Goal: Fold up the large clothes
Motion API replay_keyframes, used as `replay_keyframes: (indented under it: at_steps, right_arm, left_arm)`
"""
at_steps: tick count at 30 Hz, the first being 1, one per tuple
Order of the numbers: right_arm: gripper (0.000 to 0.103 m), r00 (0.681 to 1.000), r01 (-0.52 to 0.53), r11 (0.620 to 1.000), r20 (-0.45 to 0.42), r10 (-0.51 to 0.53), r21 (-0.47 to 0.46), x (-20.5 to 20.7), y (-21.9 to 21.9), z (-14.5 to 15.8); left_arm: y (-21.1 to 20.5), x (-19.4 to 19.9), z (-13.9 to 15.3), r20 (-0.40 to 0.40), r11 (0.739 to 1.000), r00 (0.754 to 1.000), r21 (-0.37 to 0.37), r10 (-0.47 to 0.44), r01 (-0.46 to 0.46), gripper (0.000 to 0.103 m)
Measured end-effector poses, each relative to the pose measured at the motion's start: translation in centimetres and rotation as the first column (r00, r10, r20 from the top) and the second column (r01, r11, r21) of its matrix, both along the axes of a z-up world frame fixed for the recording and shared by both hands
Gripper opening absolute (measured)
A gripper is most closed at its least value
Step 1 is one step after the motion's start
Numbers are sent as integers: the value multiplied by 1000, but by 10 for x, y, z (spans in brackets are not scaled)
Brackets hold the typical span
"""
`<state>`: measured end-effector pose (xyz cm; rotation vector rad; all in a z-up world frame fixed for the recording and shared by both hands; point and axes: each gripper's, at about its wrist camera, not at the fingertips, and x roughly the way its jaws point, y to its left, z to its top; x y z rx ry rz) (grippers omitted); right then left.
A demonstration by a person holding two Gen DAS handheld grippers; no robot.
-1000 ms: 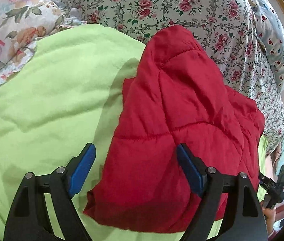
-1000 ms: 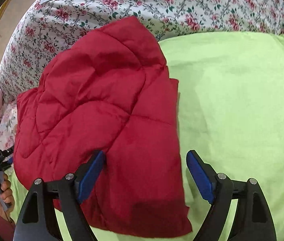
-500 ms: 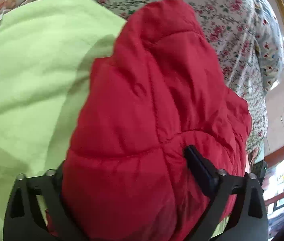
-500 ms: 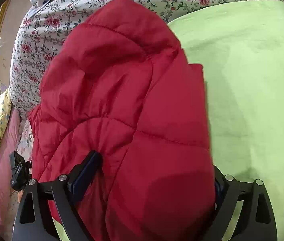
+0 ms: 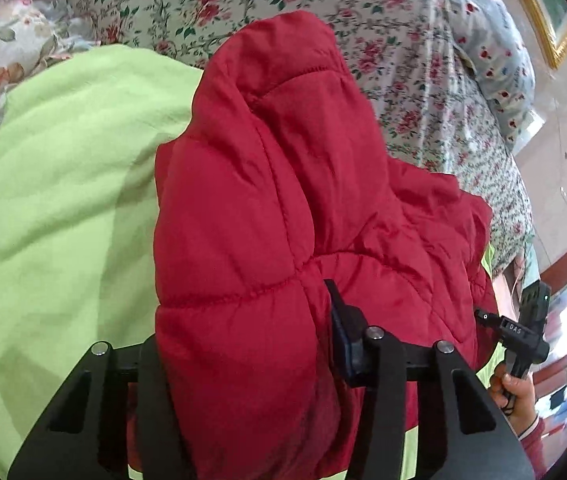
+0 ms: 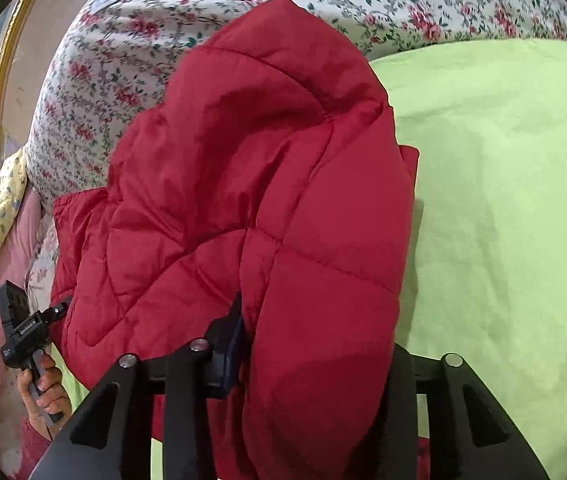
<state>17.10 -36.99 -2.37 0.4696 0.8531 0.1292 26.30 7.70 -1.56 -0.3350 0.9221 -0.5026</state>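
A red quilted puffer jacket (image 5: 283,184) lies folded on a light green sheet (image 5: 51,184); it also shows in the right wrist view (image 6: 251,168). My left gripper (image 5: 247,336) is shut on a thick fold of the jacket's near edge; its left finger is hidden by fabric. My right gripper (image 6: 315,344) is shut on the jacket's near edge too, with padded cloth bulging between the jaws. The gripped edge is raised off the sheet.
A floral bedspread (image 5: 403,40) covers the bed beyond the jacket (image 6: 131,48). Light green sheet (image 6: 503,200) spreads to the right. A gold picture frame (image 5: 543,20) hangs behind. Each view shows the other hand-held gripper (image 5: 523,332) (image 6: 23,332).
Both grippers moved forward over the jacket's near edge and closed on it. The gripped edge has bunched up and risen off the sheet.
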Motion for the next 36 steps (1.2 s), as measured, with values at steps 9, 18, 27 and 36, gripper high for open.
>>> replay_keyframes:
  at_steps: [9, 18, 27, 36]
  right_arm:
    - [37, 997, -74, 997, -11, 74, 14, -71, 17, 11]
    - [37, 992, -111, 993, -54, 114, 49, -146, 33, 4]
    - [41, 991, -105, 994, -80, 106, 14, -162, 44, 0]
    - [63, 993, -68, 993, -104, 58, -97, -152, 56, -1]
  left_arm:
    - [27, -80, 11, 3, 998, 998, 13, -56, 56, 44]
    - [54, -146, 3, -45, 996, 995, 14, -84, 85, 44]
    - [59, -163, -9, -63, 997, 996, 57, -56, 60, 46]
    - [46, -159, -11, 2, 977, 1000, 210, 30, -30, 76]
